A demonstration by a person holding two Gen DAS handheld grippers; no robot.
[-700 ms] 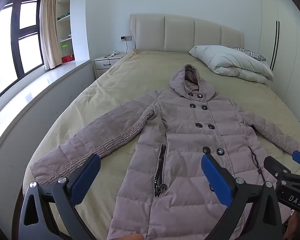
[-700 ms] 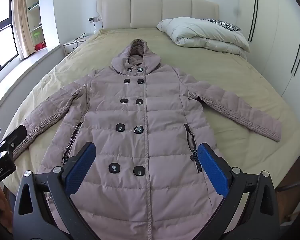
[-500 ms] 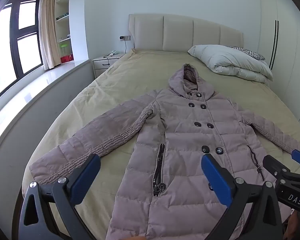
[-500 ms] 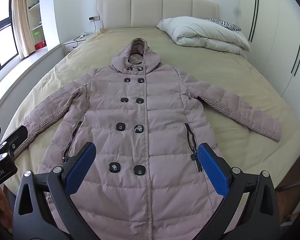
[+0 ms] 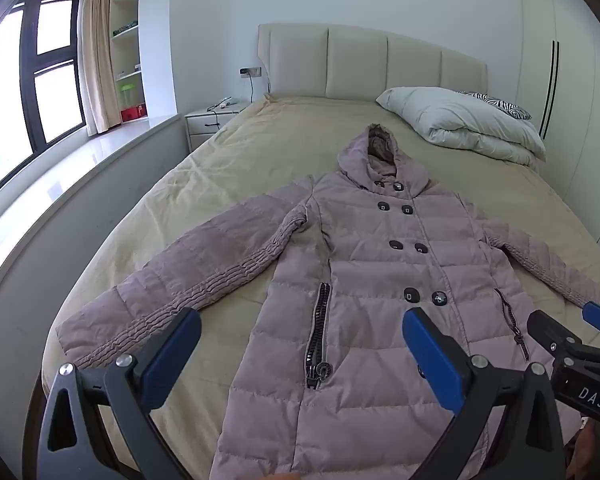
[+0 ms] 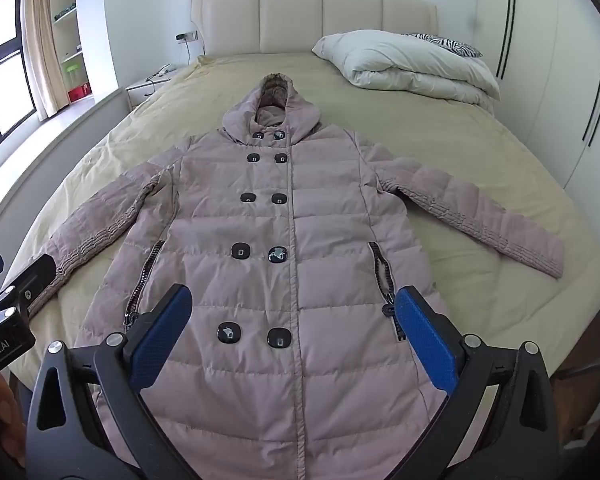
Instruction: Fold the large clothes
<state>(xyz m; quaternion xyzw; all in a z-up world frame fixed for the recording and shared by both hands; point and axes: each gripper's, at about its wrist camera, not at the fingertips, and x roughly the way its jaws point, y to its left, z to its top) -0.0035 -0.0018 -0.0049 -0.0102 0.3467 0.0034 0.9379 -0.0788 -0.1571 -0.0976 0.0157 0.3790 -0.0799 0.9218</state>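
Both jaws gape empty: left gripper (image 5: 300,354) and right gripper (image 6: 290,332) hover above the coat (image 6: 284,240). It lies flat, sleeves spread on the bed (image 6: 480,152), apparently unfolded, so every fold remains.

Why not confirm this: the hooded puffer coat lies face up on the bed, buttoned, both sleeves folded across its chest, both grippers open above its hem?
One thing is wrong: the sleeves are not folded. The right wrist view shows the coat flat on the bed with each sleeve spread outward. The rest holds: buttoned, left gripper and right gripper open above its hem.
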